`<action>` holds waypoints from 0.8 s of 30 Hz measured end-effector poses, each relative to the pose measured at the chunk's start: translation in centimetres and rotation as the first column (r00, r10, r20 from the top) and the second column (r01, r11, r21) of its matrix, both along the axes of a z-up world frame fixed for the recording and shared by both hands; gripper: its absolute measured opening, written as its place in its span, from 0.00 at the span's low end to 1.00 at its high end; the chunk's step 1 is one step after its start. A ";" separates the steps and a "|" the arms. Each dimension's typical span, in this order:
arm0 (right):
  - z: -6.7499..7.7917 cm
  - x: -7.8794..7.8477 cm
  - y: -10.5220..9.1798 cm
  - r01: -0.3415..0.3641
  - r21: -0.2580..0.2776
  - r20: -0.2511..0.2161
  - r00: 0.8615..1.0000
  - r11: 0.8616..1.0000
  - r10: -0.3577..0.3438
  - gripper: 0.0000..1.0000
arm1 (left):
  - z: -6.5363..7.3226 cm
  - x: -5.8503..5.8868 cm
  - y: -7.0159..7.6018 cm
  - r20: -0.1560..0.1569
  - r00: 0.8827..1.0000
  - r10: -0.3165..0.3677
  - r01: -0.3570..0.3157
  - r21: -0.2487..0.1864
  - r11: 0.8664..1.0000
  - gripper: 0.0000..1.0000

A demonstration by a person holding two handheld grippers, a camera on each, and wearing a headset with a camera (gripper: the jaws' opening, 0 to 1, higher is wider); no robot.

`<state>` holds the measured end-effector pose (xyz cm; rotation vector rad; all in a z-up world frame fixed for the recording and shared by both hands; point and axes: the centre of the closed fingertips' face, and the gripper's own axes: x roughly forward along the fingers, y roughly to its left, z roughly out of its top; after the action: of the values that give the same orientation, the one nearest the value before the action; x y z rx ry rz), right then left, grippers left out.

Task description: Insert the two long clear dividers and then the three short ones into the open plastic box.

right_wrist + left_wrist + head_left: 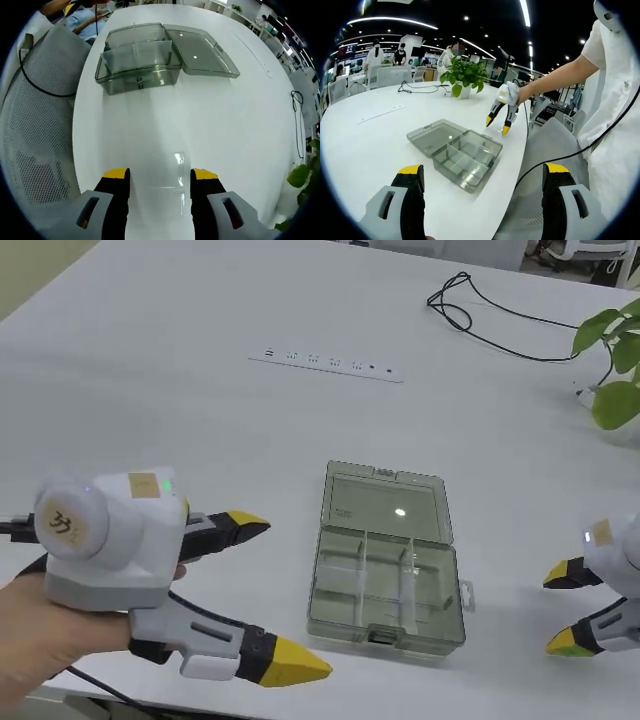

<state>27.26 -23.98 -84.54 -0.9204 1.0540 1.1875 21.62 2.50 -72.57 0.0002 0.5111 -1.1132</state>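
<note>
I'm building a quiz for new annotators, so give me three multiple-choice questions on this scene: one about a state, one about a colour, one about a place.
1. The plastic box is: A shut; B open, its lid flat on the table; C upside down.
2. The left gripper has jaw tips that are: A red; B blue; C yellow.
3. The plant stands: A at the table's far right; B inside the plastic box; C between the left gripper's jaws.
Key: B, the lid lies flat behind the box; C, yellow tips show in the head view; A, its leaves show at that view's right edge.
</note>
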 end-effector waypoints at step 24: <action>-0.5 0.4 -0.7 -0.021 -0.030 -0.006 1.000 0.999 0.021 0.33 | 0.2 0.1 0.2 0.004 1.000 0.006 -0.006 -0.010 1.000 1.00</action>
<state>27.65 -24.64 -85.01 -0.9535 1.0715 1.1949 21.70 2.65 -72.40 -0.0080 0.5018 -1.1099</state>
